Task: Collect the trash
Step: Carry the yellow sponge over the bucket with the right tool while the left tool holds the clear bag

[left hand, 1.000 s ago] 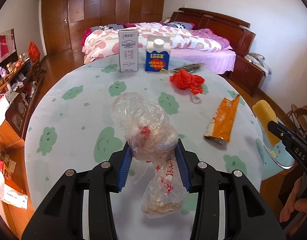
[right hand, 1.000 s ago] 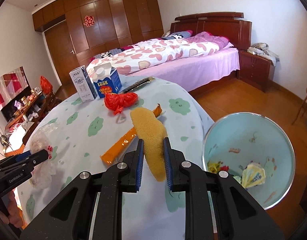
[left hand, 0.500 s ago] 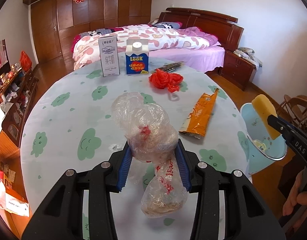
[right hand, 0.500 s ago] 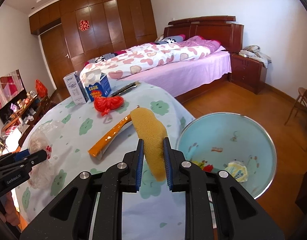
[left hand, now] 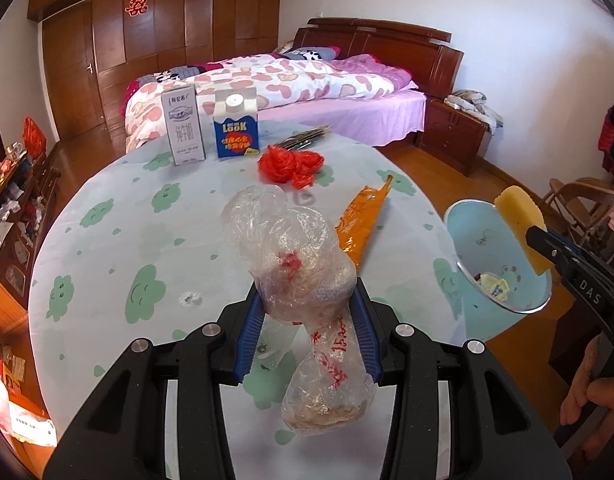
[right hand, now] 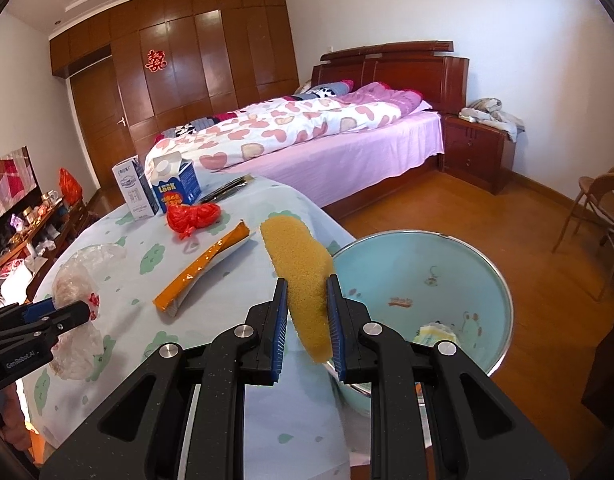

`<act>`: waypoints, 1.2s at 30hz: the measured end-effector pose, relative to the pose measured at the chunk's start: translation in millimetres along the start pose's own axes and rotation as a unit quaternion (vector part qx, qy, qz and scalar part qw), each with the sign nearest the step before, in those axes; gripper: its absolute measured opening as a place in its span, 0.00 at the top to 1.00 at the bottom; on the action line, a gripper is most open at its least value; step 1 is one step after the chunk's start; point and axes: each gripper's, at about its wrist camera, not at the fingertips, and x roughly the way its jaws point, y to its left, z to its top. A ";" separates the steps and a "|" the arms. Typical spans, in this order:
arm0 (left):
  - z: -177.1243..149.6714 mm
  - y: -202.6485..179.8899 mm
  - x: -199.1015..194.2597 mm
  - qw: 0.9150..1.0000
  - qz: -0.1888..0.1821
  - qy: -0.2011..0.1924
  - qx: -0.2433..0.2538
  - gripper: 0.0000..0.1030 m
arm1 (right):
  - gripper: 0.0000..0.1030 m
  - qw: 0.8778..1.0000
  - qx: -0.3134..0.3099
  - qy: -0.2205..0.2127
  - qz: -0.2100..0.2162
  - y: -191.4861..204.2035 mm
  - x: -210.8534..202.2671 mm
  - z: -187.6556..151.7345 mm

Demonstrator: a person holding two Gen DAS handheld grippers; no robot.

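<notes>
Presently, left wrist view: left tool (left hand: pixel 309 330), blue pads clamped on a crumpled clear plastic bag (left hand: pixel 295 264) at its waist, the loose tail hanging below the pads toward 6 o'clock; held clear of the desk (left hand: pixel 107 240), seemingly for carrying to the bin. Blue waste bin (left hand: pixel 495 268) at 3 o'clock, off the desk's edge, open mouth tilted toward the camera, scraps inside. Uncollected on the desk: orange wrapper (left hand: pixel 363 224) at 1 o'clock just beyond the bag, red plastic bag (left hand: pixel 289 164) at 12 o'clock, two cartons (left hand: pixel 211 126) upright at the far rim; whether the cartons count as trash cannot be told. Right wrist view: right tool (right hand: pixel 307 330), pads nearly together, pinching a yellow sponge (right hand: pixel 303 280) edgewise so that it stands tilted up toward 11 o'clock; it overlaps the bin's near rim (right hand: pixel 503 280), which sits at 3 o'clock, so release over the mouth looks close. Left tool and its bag at 9 o'clock, over the desk.
</notes>
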 end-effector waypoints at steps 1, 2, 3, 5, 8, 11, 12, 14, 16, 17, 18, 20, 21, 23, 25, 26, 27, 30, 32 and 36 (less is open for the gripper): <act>0.7 -1.4 -0.8 1.000 -0.001 -0.001 0.001 0.59 | 0.81 1.000 0.001 -0.001 -0.002 -1.2 -0.3 0.8; 1.5 -2.9 -0.9 1.000 -0.002 -0.002 0.001 0.59 | 0.81 1.000 0.003 -0.002 -0.003 -2.4 -1.2 0.7; 2.1 -4.0 -1.1 1.000 -0.003 -0.002 0.002 0.59 | 0.81 1.000 0.004 -0.002 -0.004 -2.9 -1.3 0.2; 3.4 -7.3 -1.4 1.000 -0.006 -0.004 0.004 0.59 | 0.81 1.000 0.007 -0.005 -0.008 -7.0 -2.4 0.8; 6.6 -13.3 -2.4 1.000 -0.010 -0.009 0.009 0.59 | 0.81 1.000 0.011 -0.006 -0.011 -12.0 -2.7 0.9; 11.2 -19.9 -2.3 1.000 -0.016 -0.014 0.015 0.59 | 0.81 1.000 0.018 -0.009 -0.017 -18.6 -3.7 1.7; 13.4 -22.9 -2.0 1.000 -0.019 -0.016 0.017 0.59 | 0.81 1.000 0.019 -0.010 -0.019 -20.2 -3.8 2.1; 16.8 -28.1 0.1 0.999 -0.022 -0.016 0.022 0.59 | 0.81 0.999 0.026 -0.012 -0.023 -27.1 -5.2 3.1; 20.1 -32.7 2.5 0.999 -0.024 -0.016 0.025 0.59 | 0.81 0.999 0.030 -0.015 -0.028 -32.1 -6.4 4.7; 22.0 -36.4 3.9 0.999 -0.025 -0.016 0.027 0.59 | 0.81 0.999 0.031 -0.016 -0.029 -33.5 -6.4 4.8; 23.1 -39.4 4.6 0.999 -0.025 -0.016 0.030 0.59 | 0.81 0.999 0.032 -0.016 -0.031 -35.4 -6.6 5.0; 24.9 -46.0 6.0 0.999 -0.027 -0.016 0.035 0.59 | 0.81 0.999 0.036 -0.019 -0.037 -39.6 -7.4 5.8; 25.7 -49.4 6.4 0.999 -0.028 -0.017 0.038 0.59 | 0.81 0.998 0.037 -0.020 -0.039 -41.7 -7.4 5.9; 26.7 -55.3 7.6 0.998 -0.030 -0.016 0.044 0.59 | 0.81 0.998 0.044 -0.020 -0.043 -47.8 -7.2 6.0; 28.0 -61.0 9.2 0.998 -0.032 -0.015 0.047 0.59 | 0.81 0.997 0.050 -0.019 -0.048 -53.8 -6.8 5.5; 28.5 -62.5 9.9 0.998 -0.033 -0.015 0.048 0.59 | 0.81 0.997 0.052 -0.018 -0.049 -55.1 -6.5 5.5; 29.2 -64.3 10.6 0.998 -0.034 -0.015 0.049 0.59 | 0.81 0.997 0.053 -0.018 -0.050 -57.5 -6.2 5.6; 30.8 -70.4 11.7 0.998 -0.039 -0.016 0.053 0.59 | 0.81 0.997 0.059 -0.018 -0.053 -63.5 -6.9 4.9; 32.2 -73.6 13.4 0.997 -0.044 -0.015 0.054 0.59 | 0.81 0.996 0.060 -0.020 -0.057 -67.7 -6.7 5.7; 34.1 -78.3 16.1 0.997 -0.056 -0.014 0.054 0.59 | 0.81 0.996 0.062 -0.020 -0.065 -70.1 -5.2 4.5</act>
